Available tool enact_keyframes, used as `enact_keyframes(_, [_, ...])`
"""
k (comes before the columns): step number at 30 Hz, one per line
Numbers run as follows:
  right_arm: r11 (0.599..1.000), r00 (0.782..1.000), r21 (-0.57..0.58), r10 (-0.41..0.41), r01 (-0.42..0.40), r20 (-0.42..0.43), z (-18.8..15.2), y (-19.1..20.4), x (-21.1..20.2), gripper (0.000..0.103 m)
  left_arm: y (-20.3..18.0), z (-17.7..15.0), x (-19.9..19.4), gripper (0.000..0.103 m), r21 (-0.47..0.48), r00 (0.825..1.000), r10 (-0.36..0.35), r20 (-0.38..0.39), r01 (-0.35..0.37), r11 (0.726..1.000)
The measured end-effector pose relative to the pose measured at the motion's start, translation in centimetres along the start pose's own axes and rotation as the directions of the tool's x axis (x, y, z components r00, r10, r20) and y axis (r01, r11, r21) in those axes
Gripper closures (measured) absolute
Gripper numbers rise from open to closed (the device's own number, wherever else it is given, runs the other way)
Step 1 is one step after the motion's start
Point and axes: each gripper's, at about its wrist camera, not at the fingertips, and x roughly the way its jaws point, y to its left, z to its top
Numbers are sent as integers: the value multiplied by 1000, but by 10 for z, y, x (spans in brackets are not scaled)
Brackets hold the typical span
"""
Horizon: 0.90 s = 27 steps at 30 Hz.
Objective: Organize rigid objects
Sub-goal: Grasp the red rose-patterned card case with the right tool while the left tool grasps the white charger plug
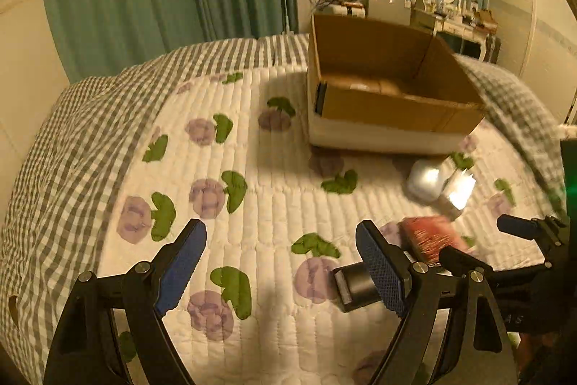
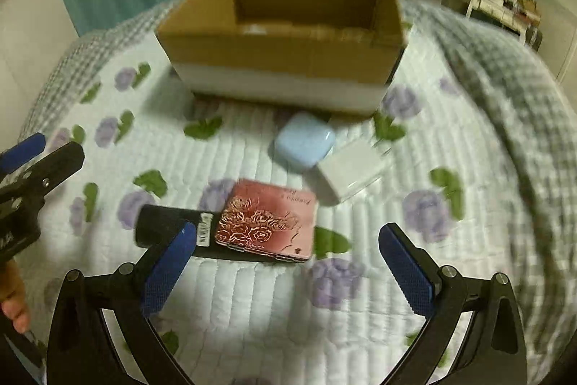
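Four loose items lie on the quilt [image 2: 252,294] in front of you, and both your grippers are empty. Your left gripper [image 1: 281,262] hovers over bare quilt with its jaws spread wide, nothing between them; it sits left of the pile, likely staged so it doesn't crowd the other tool. Next comes the black case [image 2: 169,231], lying flat with the pink rose-embossed tin [image 2: 265,221] overlapping its right end, so the tin probably has to go first. Your right gripper [image 2: 288,267] is lined up just short of that tin, jaws wide apart and holding nothing. Beyond it, the pale blue case [image 2: 304,143] touches the white charger block [image 2: 349,174]. Behind them stands the open cardboard box [image 2: 288,56], presumably the place for everything.
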Motion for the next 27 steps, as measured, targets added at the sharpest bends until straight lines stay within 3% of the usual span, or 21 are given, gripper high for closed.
enact_keyframes(4, [999, 998, 25, 46, -46, -33, 2, 5, 27, 2, -3, -7, 12, 16, 11, 1000, 6, -19, -6, 1000])
enact_keyframes(8, [995, 995, 62, 78, -74, -64, 5, 5, 48, 9, -5, -13, 15, 16, 22, 1000, -4, -21, 5, 1000])
enact_keyframes(10, [992, 992, 80, 106, -100, -64, 4, 2, 50, 18, -5, -14, 16, 16, 20, 1000, -2, -30, 3, 1000])
enact_keyframes(11, [991, 992, 87, 108, -103, -58, 4, 1, 49, 31, -6, -14, 17, 16, 19, 999, 0, -35, 1, 1000])
enact_keyframes(18, [995, 996, 50, 90, -92, 26, -2, -9, 11, 31, -24, -7, 8, 16, 39, 999, -6, -36, 7, 999])
enact_keyframes(23, [996, 997, -80, 44, -39, 63, 36, -18, -19, 31, -45, 8, 3, 16, 11, 999, 11, -34, -10, 1000])
enact_keyframes(27, [956, 999, -293, 9, 2, 37, 63, -27, -39, 31, -63, 19, 5, 16, -32, 999, 15, -48, -16, 999])
